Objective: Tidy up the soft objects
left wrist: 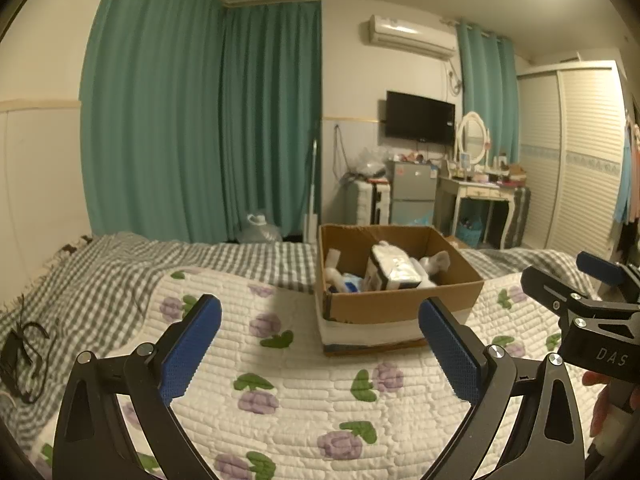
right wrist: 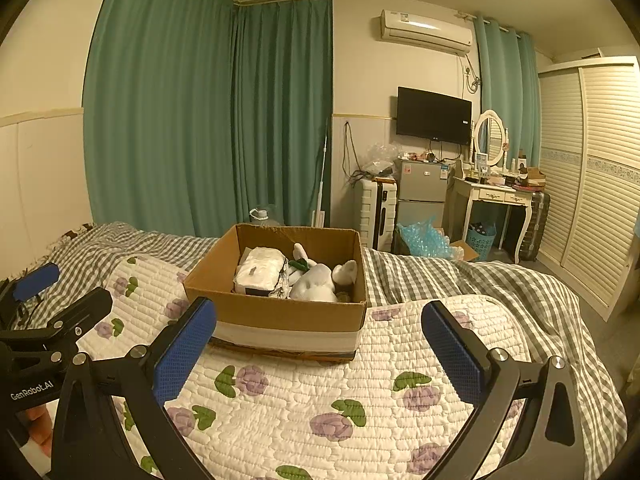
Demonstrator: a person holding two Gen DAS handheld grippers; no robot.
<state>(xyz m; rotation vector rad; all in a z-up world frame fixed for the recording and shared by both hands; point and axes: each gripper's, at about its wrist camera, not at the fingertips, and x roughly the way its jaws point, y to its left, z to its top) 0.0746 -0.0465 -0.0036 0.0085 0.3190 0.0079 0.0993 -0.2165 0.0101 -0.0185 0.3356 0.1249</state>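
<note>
An open cardboard box [left wrist: 400,304] [right wrist: 280,314] stands on the flowered quilt [left wrist: 300,392] [right wrist: 312,400] of a bed. Inside lie a white wrapped pack [left wrist: 394,270] [right wrist: 260,270], a white plush toy [right wrist: 316,282] [left wrist: 434,262] and other small items. My left gripper [left wrist: 320,348] is open and empty, held above the quilt in front of the box. My right gripper [right wrist: 320,348] is open and empty too, just in front of the box. Each gripper shows at the edge of the other's view.
A grey checked blanket [left wrist: 100,272] [right wrist: 480,280] lies under the quilt. A black cable [left wrist: 24,356] lies at the bed's left edge. Beyond the bed stand green curtains [right wrist: 208,120], a suitcase [right wrist: 378,216], a small fridge [right wrist: 422,192], a dressing table [right wrist: 496,196] and a wardrobe [right wrist: 592,168].
</note>
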